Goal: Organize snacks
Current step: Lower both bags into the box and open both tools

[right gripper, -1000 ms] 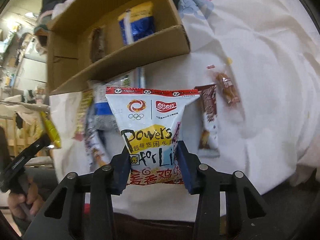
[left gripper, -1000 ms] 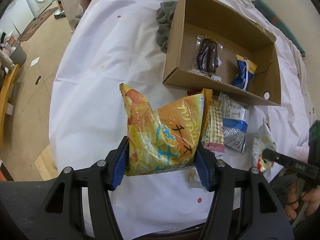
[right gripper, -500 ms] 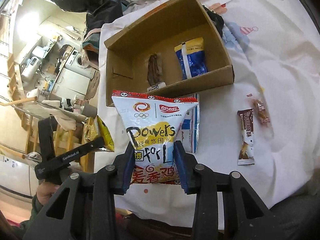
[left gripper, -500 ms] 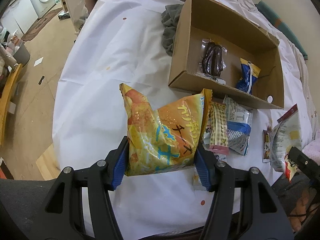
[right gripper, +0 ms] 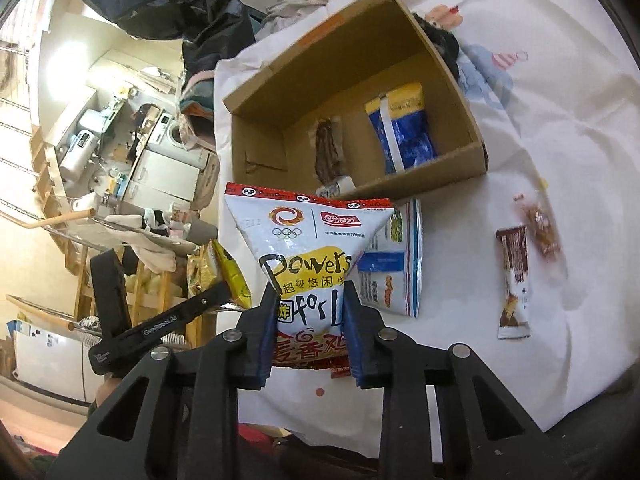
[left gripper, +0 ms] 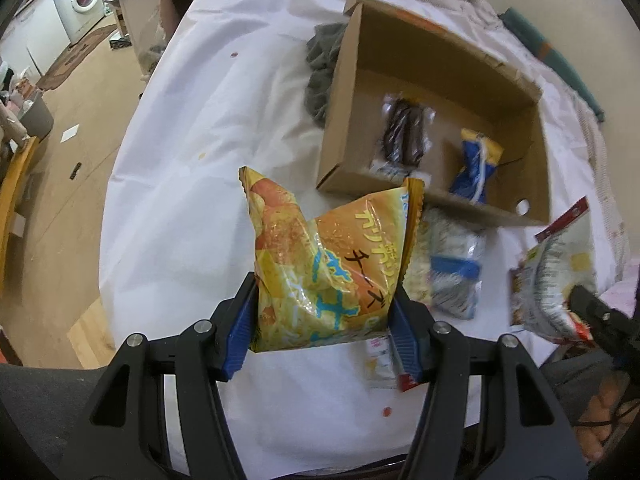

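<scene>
My left gripper (left gripper: 324, 316) is shut on a yellow-orange chip bag (left gripper: 328, 264), held above the white tablecloth in front of the cardboard box (left gripper: 340, 120). My right gripper (right gripper: 310, 312) is shut on a white "Powers" snack bag (right gripper: 308, 256), held up before the same box (right gripper: 460, 92). The box holds a dark brown snack (left gripper: 404, 132) and a blue and yellow packet (left gripper: 476, 164). The white bag also shows at the right edge of the left wrist view (left gripper: 556, 272).
A blue and white packet (right gripper: 396, 264), a brown bar (right gripper: 514, 280) and a small wrapped candy (right gripper: 540, 228) lie on the cloth. More packets (left gripper: 452, 268) lie by the box front. A grey cloth (left gripper: 320, 68) sits left of the box. The table edge drops to the floor at left.
Both grippers have risen and pulled back with their bags. The box now shows more from above, and the white bag has come into the left wrist view at right.
</scene>
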The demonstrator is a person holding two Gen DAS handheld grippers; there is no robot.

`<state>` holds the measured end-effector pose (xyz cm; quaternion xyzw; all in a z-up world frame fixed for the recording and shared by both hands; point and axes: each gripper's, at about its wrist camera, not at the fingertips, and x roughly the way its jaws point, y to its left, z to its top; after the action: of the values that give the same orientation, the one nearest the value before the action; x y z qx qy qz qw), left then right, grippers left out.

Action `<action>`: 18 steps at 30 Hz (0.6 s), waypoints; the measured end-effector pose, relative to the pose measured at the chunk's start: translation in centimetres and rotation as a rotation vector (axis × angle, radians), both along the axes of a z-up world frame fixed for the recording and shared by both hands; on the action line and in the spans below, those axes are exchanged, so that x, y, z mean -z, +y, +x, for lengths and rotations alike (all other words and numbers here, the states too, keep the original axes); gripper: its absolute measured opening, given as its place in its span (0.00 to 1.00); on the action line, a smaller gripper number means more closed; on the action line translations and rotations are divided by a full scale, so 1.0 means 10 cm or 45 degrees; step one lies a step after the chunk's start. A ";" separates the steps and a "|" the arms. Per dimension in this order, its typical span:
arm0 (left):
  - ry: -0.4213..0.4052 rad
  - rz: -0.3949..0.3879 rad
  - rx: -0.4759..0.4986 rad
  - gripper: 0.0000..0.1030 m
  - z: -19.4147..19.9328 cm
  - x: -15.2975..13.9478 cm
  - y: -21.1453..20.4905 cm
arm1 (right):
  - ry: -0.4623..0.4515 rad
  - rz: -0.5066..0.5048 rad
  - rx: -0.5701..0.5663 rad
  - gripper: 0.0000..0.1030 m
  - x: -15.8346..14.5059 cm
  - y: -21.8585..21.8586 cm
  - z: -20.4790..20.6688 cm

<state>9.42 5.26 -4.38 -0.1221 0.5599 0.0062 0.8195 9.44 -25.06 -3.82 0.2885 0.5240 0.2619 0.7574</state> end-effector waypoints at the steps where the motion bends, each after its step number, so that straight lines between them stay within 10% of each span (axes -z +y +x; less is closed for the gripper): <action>1: -0.015 -0.004 0.008 0.55 0.03 -0.06 -0.01 | -0.010 0.003 0.002 0.30 -0.03 -0.01 0.02; 18: -0.164 0.141 0.227 0.55 1.05 -0.48 -0.51 | -0.167 -0.206 0.042 0.30 -0.33 0.12 1.05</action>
<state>19.95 0.20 0.45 -0.0267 0.5134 -0.0437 0.8566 19.99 -23.84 -0.55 0.2172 0.4880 0.2247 0.8150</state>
